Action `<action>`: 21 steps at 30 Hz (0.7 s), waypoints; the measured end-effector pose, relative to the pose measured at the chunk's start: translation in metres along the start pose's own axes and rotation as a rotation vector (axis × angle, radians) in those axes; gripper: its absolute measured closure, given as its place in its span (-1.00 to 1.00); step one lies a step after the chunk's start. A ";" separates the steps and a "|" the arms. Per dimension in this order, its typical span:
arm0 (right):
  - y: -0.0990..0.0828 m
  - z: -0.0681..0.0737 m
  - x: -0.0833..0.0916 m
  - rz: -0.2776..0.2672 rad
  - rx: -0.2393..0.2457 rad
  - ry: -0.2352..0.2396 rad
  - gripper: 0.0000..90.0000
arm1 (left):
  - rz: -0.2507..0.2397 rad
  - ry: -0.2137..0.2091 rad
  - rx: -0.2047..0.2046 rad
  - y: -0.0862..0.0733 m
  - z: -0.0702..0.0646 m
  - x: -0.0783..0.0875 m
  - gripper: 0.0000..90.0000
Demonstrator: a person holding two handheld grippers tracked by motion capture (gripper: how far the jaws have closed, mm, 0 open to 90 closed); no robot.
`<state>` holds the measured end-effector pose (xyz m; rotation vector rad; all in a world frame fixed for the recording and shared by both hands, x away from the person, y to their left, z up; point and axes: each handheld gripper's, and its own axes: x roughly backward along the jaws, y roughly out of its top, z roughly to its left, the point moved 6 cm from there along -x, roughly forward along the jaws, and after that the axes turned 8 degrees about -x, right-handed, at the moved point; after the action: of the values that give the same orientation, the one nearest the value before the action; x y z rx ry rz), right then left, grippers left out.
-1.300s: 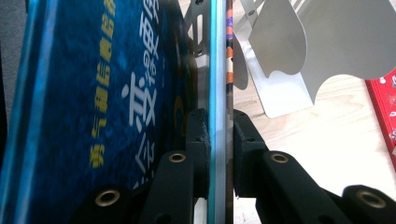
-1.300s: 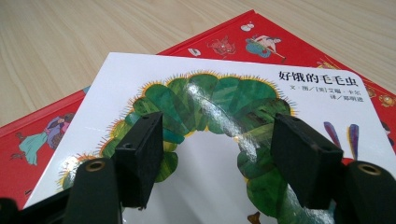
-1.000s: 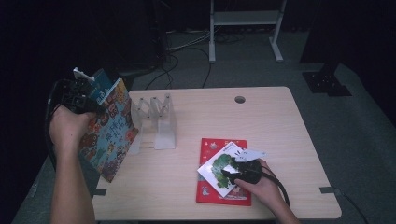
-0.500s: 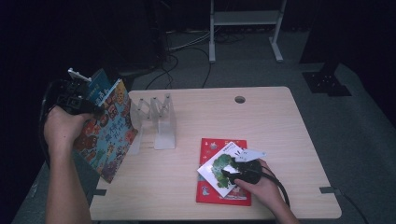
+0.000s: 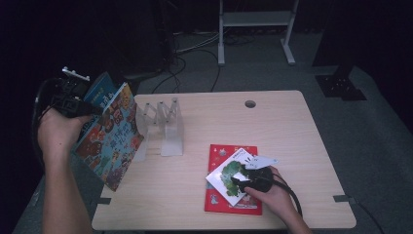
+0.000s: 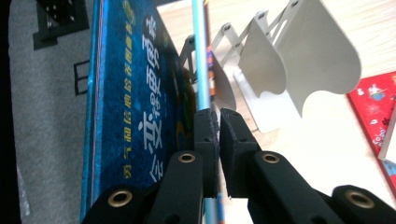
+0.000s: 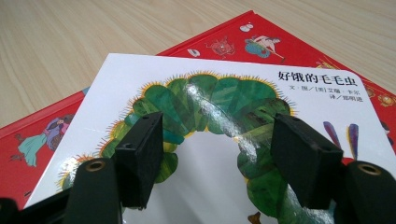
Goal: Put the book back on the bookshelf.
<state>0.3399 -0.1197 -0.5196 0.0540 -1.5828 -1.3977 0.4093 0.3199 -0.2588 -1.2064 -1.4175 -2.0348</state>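
Note:
My left gripper (image 5: 92, 108) holds a colourful picture book (image 5: 113, 140) tilted in the air past the table's left edge. In the left gripper view its jaws (image 6: 218, 115) have just been closing and are shut on that book's thin light-blue edge (image 6: 201, 56). A blue-covered book (image 6: 135, 93) lies flat against the outside of one jaw. My right gripper (image 5: 238, 179) rests on a white caterpillar book (image 5: 225, 171) that lies askew on a red book (image 5: 229, 207). Its jaws (image 7: 224, 135) stand apart over the white cover (image 7: 224, 84), with nothing between them.
A white folding book stand (image 5: 165, 127) with several dividers stands on the left part of the wooden table (image 5: 292, 136). A cable hole (image 5: 250, 104) sits near the far edge. Cables and a metal frame (image 5: 255, 19) lie on the floor beyond.
My left hand has lifted the books a little higher and drawn them slightly outward from the table's left edge. The right hand and the white book have not moved.

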 end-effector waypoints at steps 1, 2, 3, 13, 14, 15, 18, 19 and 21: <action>0.000 0.000 0.000 0.000 0.000 0.000 -0.25 | 0.000 -0.009 -0.003 0.000 -0.002 0.000 0.90; 0.000 0.000 0.000 0.000 0.001 0.000 -0.25 | -0.002 -0.020 -0.010 0.001 -0.003 0.000 0.92; 0.000 0.000 0.000 0.000 0.000 0.000 -0.25 | 0.000 -0.029 -0.015 0.001 -0.005 0.000 0.93; 0.000 0.000 0.000 0.000 0.000 0.000 -0.25 | 0.007 -0.104 -0.088 0.003 -0.027 -0.011 1.00; 0.000 0.000 0.000 0.000 0.000 0.000 -0.25 | 0.007 -0.115 -0.092 0.003 -0.030 -0.013 1.00; 0.000 0.000 0.000 0.001 0.000 0.000 -0.25 | 0.009 -0.118 -0.101 0.003 -0.033 -0.015 1.00; 0.001 0.000 0.000 0.006 0.000 0.003 -0.25 | 0.017 -0.138 -0.126 0.003 -0.041 -0.022 0.99; 0.001 0.000 0.001 0.011 0.000 0.002 -0.24 | 0.023 -0.140 -0.133 0.003 -0.043 -0.024 0.99; 0.001 0.000 0.001 0.019 -0.005 0.004 -0.23 | 0.020 -0.158 -0.143 0.002 -0.049 -0.030 0.99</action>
<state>0.3392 -0.1201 -0.5182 0.0390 -1.5723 -1.3864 0.4065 0.2701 -0.2875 -1.4636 -1.3406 -2.0976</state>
